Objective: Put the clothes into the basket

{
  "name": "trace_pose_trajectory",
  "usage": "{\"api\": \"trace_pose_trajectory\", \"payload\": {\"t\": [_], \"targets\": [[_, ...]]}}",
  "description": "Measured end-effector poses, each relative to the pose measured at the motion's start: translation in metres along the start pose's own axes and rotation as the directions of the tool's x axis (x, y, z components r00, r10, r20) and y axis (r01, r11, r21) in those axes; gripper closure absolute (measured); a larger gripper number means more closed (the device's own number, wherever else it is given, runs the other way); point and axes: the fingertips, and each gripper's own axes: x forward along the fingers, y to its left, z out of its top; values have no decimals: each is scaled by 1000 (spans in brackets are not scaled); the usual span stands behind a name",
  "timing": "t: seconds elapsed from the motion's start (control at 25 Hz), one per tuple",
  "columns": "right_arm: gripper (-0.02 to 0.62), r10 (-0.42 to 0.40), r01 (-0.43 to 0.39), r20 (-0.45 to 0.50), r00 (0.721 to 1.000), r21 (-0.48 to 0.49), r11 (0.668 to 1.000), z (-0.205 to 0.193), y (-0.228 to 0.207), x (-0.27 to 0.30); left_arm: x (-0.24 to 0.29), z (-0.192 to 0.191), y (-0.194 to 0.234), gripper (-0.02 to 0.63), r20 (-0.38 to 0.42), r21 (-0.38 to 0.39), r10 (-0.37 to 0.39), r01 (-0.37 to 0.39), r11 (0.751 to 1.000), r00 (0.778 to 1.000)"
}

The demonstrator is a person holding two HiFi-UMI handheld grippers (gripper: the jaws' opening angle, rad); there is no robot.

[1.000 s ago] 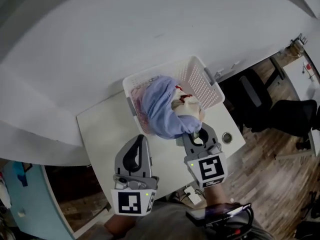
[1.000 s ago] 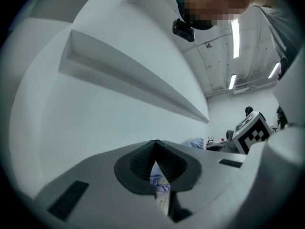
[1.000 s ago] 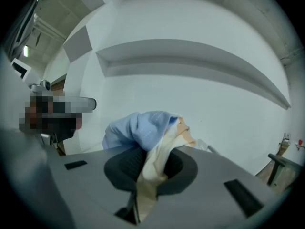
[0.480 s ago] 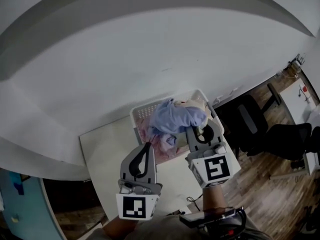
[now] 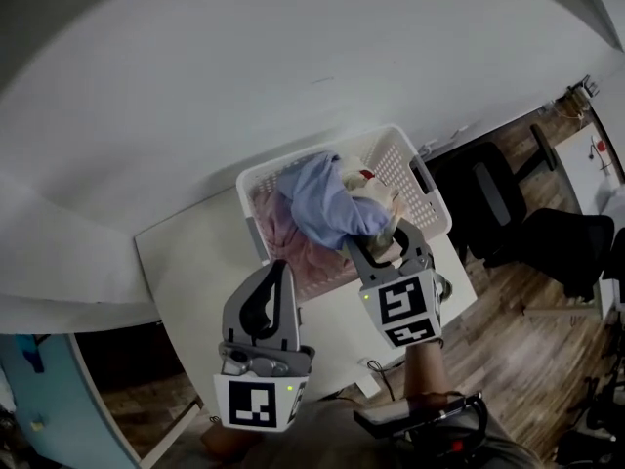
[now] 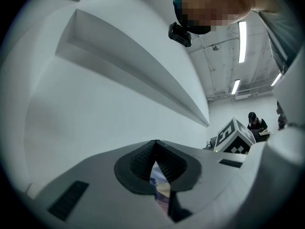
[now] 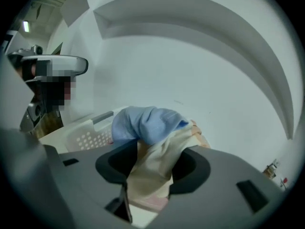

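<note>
As the right gripper's [image 5: 388,249] jaws open round the cloth [image 7: 152,171], I'd shake it into the basket [image 5: 426,186]; left gripper [image 5: 276,268] closed, empty.

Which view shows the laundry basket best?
Head view: most of the white basket shows from above, with clothes heaped inside. The right gripper view catches only a perforated corner beside the clothes. The left gripper view shows none of it.
</note>
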Motion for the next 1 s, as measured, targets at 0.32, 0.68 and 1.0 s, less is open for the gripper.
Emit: {"api": "trace_pose_trajectory", "payload": {"t": [0.32, 0.68, 1.0], "targets": [[339, 25, -22, -20, 999, 150, 988, -58, 0, -46, -28, -7, -48, 598, 0, 34, -50, 50, 998, 999], [341, -24, 1, 98, 995, 222, 975, -91, 20, -132, -85, -1, -115, 598, 19, 69, -95, 94, 993, 995], [571, -41, -45, 392, 919, 207, 977, -63, 61, -246, -156, 16, -160, 598, 59, 72, -80, 75, 995, 995]]}}
